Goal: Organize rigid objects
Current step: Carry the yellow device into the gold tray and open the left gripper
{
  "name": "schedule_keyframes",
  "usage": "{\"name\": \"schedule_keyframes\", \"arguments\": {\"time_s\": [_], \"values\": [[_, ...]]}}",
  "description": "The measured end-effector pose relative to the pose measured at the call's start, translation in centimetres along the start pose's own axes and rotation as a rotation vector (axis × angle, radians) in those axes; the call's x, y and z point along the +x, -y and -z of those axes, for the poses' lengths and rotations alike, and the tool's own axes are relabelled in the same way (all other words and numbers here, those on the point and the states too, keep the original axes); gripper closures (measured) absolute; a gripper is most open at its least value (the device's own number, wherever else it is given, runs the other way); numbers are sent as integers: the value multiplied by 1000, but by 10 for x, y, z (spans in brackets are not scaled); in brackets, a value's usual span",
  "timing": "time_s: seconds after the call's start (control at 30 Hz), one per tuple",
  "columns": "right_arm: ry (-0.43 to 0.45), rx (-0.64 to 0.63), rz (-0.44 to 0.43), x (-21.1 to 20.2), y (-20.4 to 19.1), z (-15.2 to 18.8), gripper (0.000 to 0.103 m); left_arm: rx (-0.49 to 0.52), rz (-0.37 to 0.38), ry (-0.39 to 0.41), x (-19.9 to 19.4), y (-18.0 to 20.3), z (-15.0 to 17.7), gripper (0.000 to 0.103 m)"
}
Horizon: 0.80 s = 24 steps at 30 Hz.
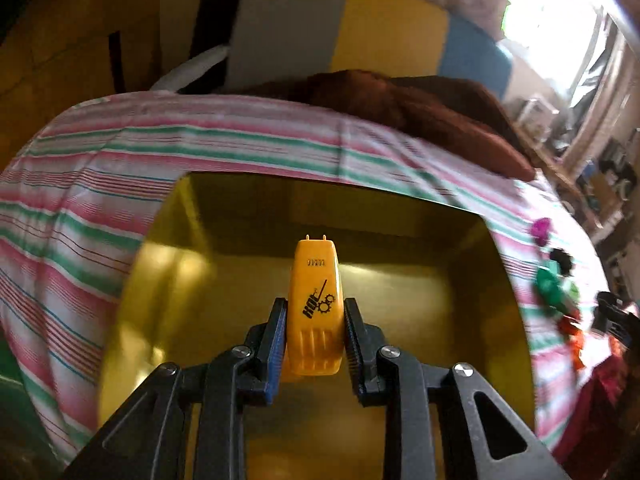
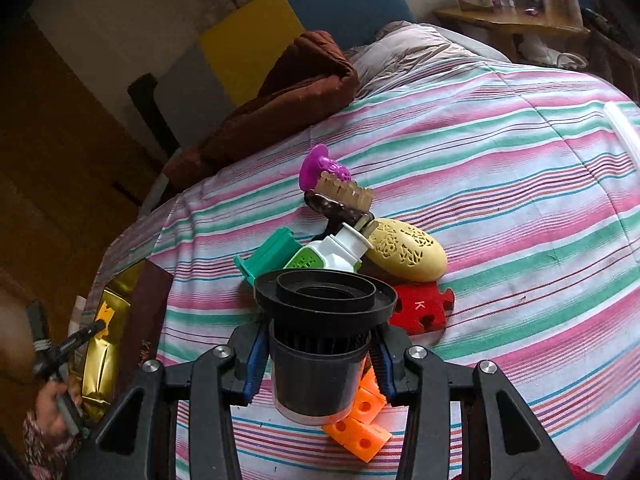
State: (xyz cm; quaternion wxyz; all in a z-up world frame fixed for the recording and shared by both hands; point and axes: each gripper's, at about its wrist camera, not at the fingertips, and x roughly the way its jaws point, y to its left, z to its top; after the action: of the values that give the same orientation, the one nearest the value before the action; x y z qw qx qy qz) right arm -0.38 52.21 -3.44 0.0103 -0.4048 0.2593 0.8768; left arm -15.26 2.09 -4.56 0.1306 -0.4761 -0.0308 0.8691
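Observation:
My left gripper (image 1: 315,308) is shut on an orange plastic piece (image 1: 316,276) with a black gear logo. It hangs over the inside of a gold-lined box (image 1: 240,208). In the right wrist view the same box (image 2: 100,360) lies at the far left of the bed, with the left gripper (image 2: 94,326) and the orange piece (image 2: 105,314) above it. My right gripper (image 2: 319,344) is shut on a black cylindrical filter (image 2: 320,296) with a wide flange, held upright over the toy pile.
On the striped bedspread (image 2: 500,168) lies a pile: purple toy (image 2: 316,164), brush (image 2: 344,192), cream perforated oval (image 2: 408,250), white-green bottle (image 2: 332,254), teal piece (image 2: 268,258), red puzzle piece (image 2: 420,306), orange blocks (image 2: 360,428). A brown blanket (image 2: 296,84) lies behind them.

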Motion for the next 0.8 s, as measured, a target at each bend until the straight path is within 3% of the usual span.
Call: {"name": "schedule_keyframes", "arguments": {"time_s": [0.2,0.4,0.53,0.8], "values": [[-1,9,6,1,1,0,58,-87,-33,-73,24,-36,-9,77],[-4,-2,5,2,0,0,58,-95,-110,-59,25,-45,-15,77],[2,-35,1,1,-8,1,58,-138,-87,-47,19,-46,-15,64],[-44,-48,-56,10,-24,8,58,-204,-11,48,-22,-42,21,63]]}}
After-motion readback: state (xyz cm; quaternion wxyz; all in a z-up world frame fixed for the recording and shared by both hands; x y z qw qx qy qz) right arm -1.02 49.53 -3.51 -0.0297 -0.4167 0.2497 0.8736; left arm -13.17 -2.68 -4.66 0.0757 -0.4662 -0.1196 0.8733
